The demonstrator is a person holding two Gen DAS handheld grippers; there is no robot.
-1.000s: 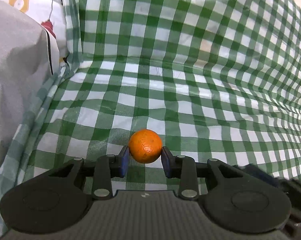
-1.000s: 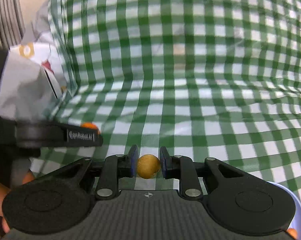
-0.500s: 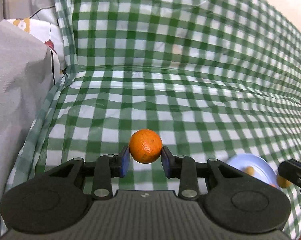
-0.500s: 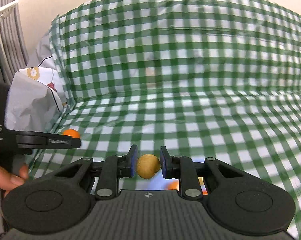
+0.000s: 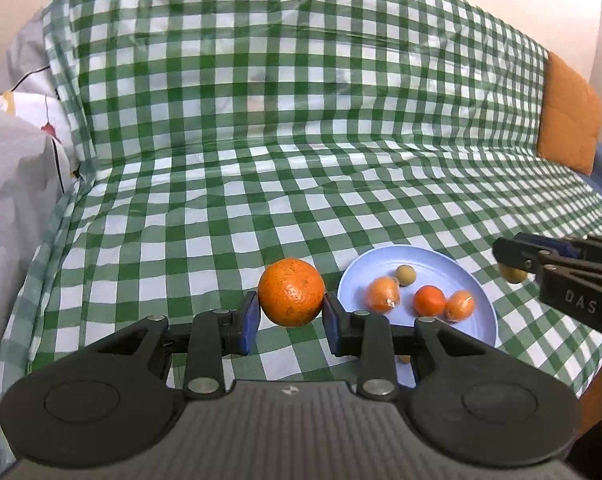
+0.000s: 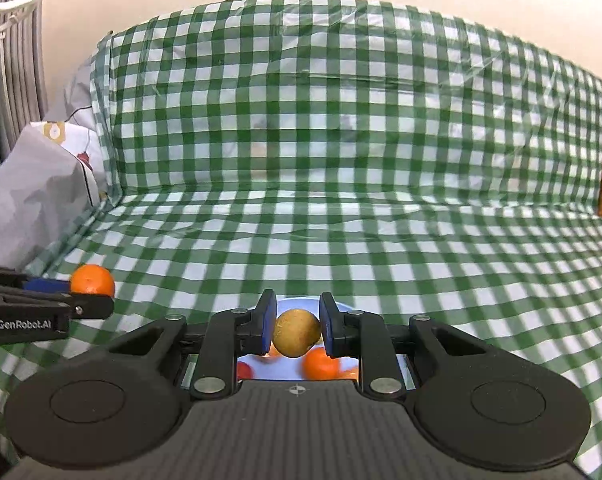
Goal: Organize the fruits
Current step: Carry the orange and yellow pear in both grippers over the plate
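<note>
My left gripper [image 5: 291, 316] is shut on an orange [image 5: 291, 297] and holds it above the checked cloth, just left of a light blue plate [image 5: 477, 280]. The plate holds several fruits: an orange [image 5: 429, 300], two wrapped oranges [image 5: 383, 294] and a small tan fruit [image 5: 405, 275]. My right gripper [image 6: 297, 330] is shut on a small tan round fruit [image 6: 296, 332] and hangs over the plate [image 6: 293, 303]. The right gripper also shows at the right edge of the left wrist view [image 5: 513, 264]. The left gripper with its orange [image 6: 92, 279] shows at the left of the right wrist view.
A green-and-white checked cloth [image 5: 261, 160] covers the sofa seat and back. A grey and white pillow [image 5: 9, 184] lies at the left. An orange cushion [image 5: 569, 120] stands at the far right. A small fruit [image 5: 404, 358] lies on the cloth below the plate.
Both grippers have risen and pulled back with their fruits. The plate has come into full view at the right of the left wrist view and under the right gripper.
</note>
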